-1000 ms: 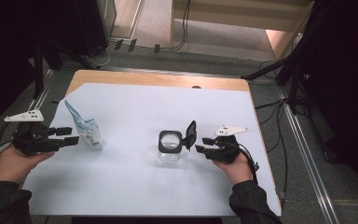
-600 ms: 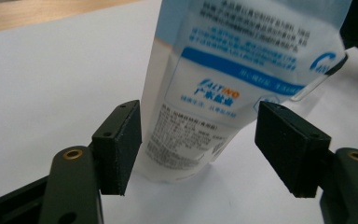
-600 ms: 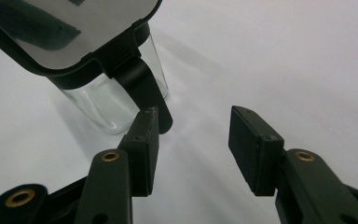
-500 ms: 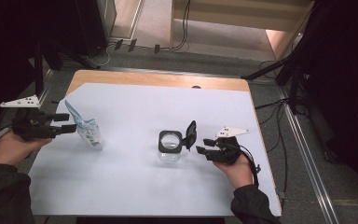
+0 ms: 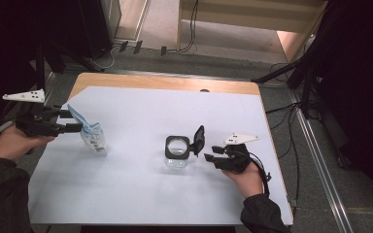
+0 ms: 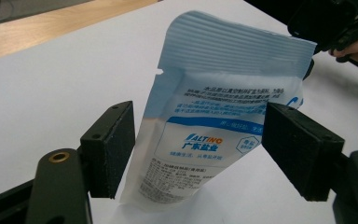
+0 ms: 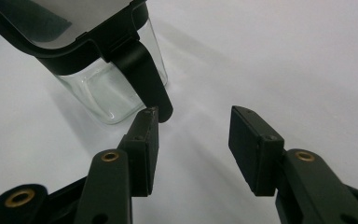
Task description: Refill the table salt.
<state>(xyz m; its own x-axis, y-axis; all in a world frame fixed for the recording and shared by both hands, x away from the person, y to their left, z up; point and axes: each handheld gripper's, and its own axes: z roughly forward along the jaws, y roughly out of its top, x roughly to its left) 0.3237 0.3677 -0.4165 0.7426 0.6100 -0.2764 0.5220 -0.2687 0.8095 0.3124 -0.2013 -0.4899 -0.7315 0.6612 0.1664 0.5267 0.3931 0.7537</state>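
Observation:
A blue and white pouch (image 5: 90,134) stands leaning on the white sheet (image 5: 175,111) at the left. My left gripper (image 5: 73,121) reaches it from the left. Its jaws have just been opening, and the pouch (image 6: 214,121) stands between the two pads without being squeezed. At the middle is a clear glass jar (image 5: 177,154) with a black rim and its black lid (image 5: 199,138) flipped up. My right gripper (image 5: 211,152) rests just right of the jar, open and holding nothing. The jar (image 7: 107,93) is close beyond the left pad of my right gripper (image 7: 193,135).
The sheet covers most of a wooden table, whose bare far edge (image 5: 165,83) shows. Cables and dark stands (image 5: 291,73) lie on the floor behind and to the right. The person's sleeves come in from the bottom.
The left gripper has shifted toward the far side of the table and its jaws have widened around the pouch, which stays standing. The right gripper and the jar have not moved.

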